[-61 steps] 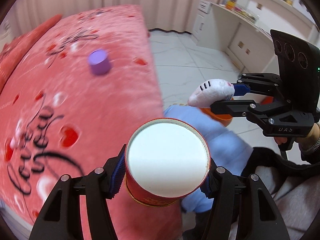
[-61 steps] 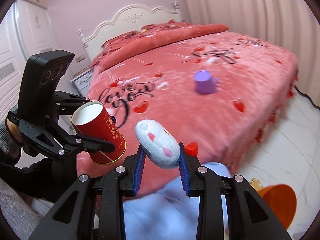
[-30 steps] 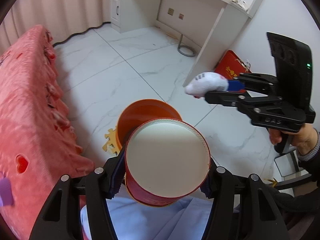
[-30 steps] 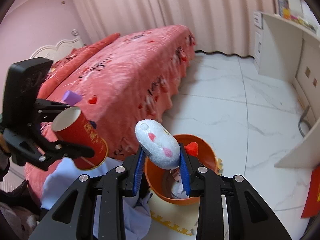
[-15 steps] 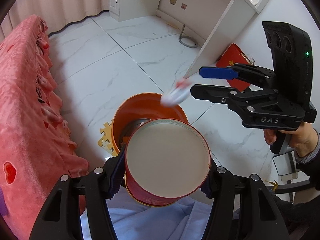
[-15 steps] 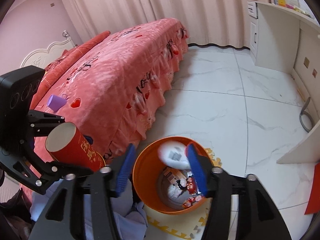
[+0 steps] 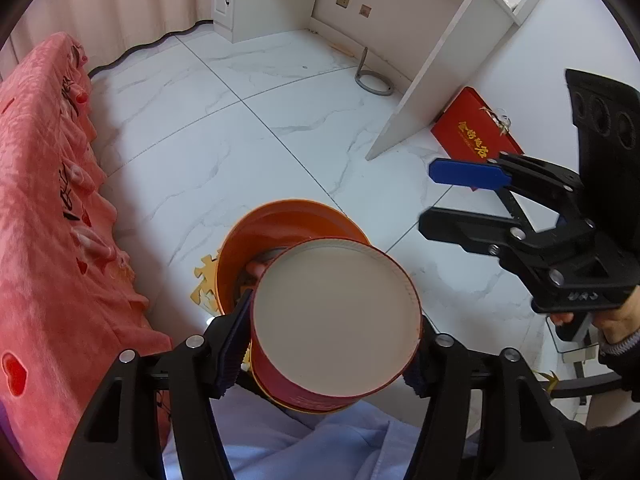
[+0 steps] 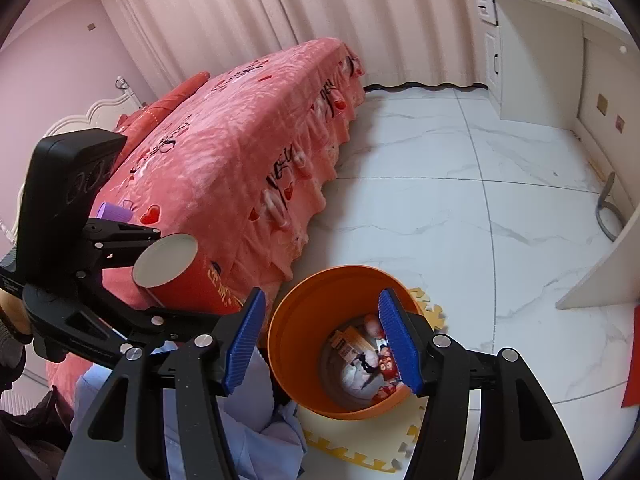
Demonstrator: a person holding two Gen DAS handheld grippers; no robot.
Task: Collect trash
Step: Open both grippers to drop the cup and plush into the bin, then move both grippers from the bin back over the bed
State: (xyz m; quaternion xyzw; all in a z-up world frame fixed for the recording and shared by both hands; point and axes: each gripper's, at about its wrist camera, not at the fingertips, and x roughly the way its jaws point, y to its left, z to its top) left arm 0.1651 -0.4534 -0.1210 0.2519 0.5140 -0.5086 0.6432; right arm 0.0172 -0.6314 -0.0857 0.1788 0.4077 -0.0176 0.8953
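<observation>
Dropped toy gone, right gripper [image 8: 322, 340] fingers apart over orange bin [image 8: 304, 320]; left gripper [image 7: 332, 344], loosening, clamps red canister [image 7: 336, 320].

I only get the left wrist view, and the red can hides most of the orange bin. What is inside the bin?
Observer: The right wrist view looks straight into the orange bin. Printed wrappers lie at its bottom, and it is far from full.
Operator: Is the can over the opening?
Observer: I cannot say for sure. In that view the red can shows left of the bin's rim, in front of the bedspread.
Operator: Any trash on the bed?
Observer: A purple cup sits on the bedspread, beyond the can.
</observation>
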